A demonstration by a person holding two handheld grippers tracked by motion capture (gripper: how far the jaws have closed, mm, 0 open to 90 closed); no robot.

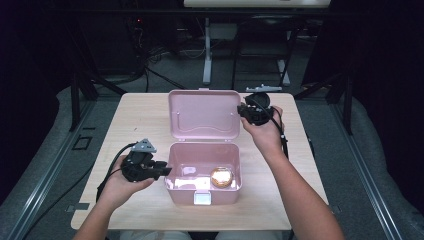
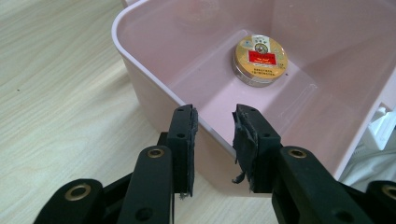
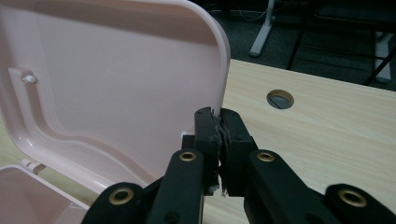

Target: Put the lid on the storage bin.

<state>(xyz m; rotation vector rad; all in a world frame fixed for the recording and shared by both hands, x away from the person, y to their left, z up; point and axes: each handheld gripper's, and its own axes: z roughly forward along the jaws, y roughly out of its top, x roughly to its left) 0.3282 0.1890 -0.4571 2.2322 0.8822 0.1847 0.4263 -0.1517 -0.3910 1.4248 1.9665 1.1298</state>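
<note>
**Right fingers pinching lid edge, left fingers straddling box wall**

Sitting near the front edge of the pale wooden table [image 1: 135, 115]: pink plastic hinged storage box [image 1: 202, 187], open, white latch tab [image 1: 202, 198] facing the person.

Standing raised behind the box body: pink plastic lid [image 1: 203, 116], inner face toward the person, rounded corners, moulded ridge and a small peg visible on the inside in the right gripper view.

Lying flat on the box floor, right of centre: round gold metal tin with a red label [image 2: 260, 59], label up, apart from the walls.

Left gripper [image 1: 161, 170] resting at the left side of the box, held level, pointing at the box. Fingers [image 2: 183, 140] standing partly spread, one pad outside the left wall, the other over the inside, rim passing between them. Cannot tell whether the pads are pressing on the wall; a gap is showing on the inner side.

Right gripper [image 1: 243, 111] hanging at the right edge of the lid, up near its top corner. Fingers [image 3: 236, 140] pressed nearly together, pinching the thin lid rim [image 3: 223, 93] between the pads; torn pad rubber showing at the contact line.

Showing beyond the right fingers: round cable hole in the table [image 3: 280, 99]. Trailing from each gripper: black cable. Lying past the far table edge: dark floor with metal stand legs [image 1: 206, 60].
</note>
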